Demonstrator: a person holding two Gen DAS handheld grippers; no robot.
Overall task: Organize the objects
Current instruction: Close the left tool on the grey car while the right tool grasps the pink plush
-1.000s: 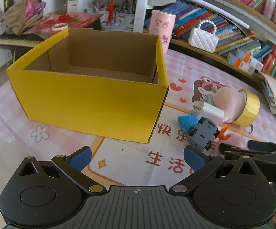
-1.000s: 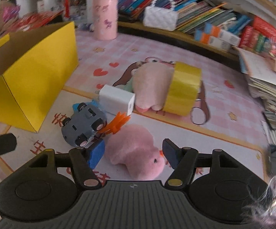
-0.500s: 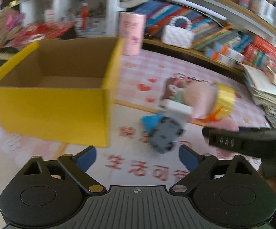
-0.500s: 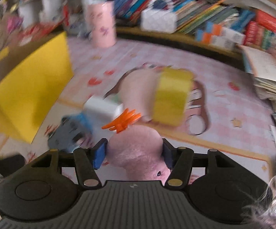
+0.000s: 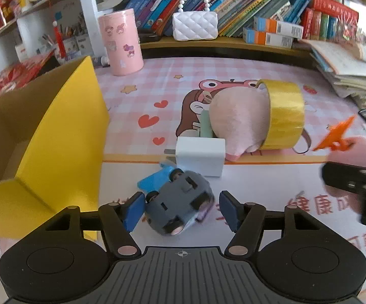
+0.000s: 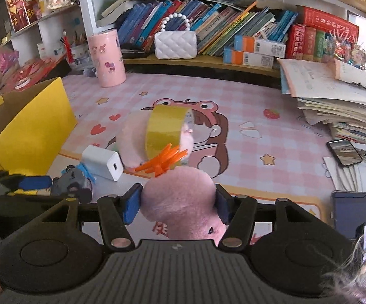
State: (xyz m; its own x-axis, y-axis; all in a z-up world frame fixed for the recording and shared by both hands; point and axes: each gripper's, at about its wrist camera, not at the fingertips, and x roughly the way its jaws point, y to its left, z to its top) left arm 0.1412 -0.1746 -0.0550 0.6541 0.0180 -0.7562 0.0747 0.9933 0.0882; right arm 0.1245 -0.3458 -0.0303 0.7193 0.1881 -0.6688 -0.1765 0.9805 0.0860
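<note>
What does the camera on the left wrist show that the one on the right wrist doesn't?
Only the left wrist view shows the left gripper, its jaws just closing around the grey toy car, not yet pressing on it. Only the right wrist view shows the right gripper squeezing the pink plush toy, and a phone by the papers. Both show the yellow box, white charger and yellow tape roll.

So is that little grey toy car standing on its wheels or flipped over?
Flipped over: the grey toy car lies with its underside and wheels facing up, between the left gripper's closing blue pads.
</note>
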